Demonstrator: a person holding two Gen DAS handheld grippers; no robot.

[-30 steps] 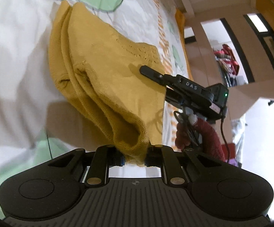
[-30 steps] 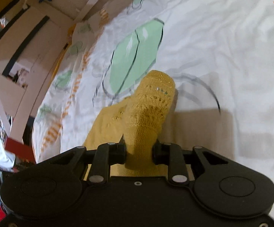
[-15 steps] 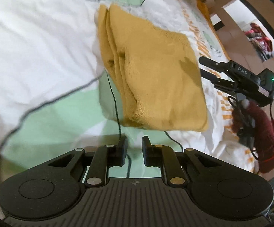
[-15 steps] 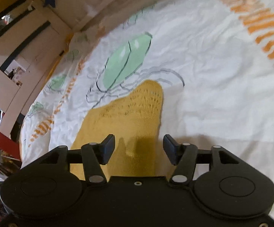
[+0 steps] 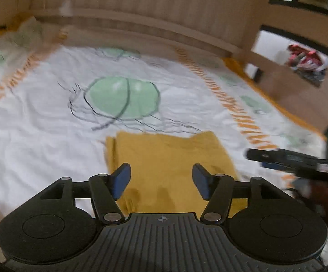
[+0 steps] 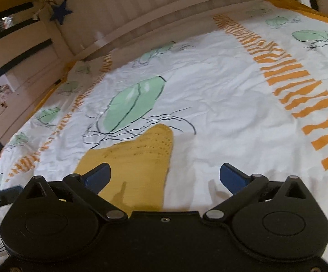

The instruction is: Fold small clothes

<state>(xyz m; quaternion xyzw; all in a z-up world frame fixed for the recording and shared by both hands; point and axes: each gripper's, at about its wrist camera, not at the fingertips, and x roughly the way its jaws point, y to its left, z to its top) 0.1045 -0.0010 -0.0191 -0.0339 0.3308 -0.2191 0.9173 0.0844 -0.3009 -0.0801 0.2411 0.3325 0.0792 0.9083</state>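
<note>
A folded mustard-yellow knit garment [image 5: 170, 158] lies flat on the white printed bedsheet [image 5: 39, 136]. My left gripper [image 5: 161, 179] is open and empty, hovering over the garment's near edge. In the left wrist view the right gripper [image 5: 288, 161] shows as a black bar at the right, beside the garment. In the right wrist view the garment [image 6: 136, 158] lies below and to the left, its lacy end pointing away. My right gripper [image 6: 165, 176] is wide open and empty above the garment's right edge.
The sheet [image 6: 232, 90] has green beetle prints [image 6: 132, 104] and orange stripes [image 6: 295, 86]. A wooden bed frame [image 5: 141, 22] rises behind it. A blue star [image 6: 60, 11] hangs on the frame. Red clutter [image 5: 304, 59] lies beyond the bed on the right.
Both grippers let go of the yellow garment, opened wide and pulled back. The garment now lies folded flat on the sheet.
</note>
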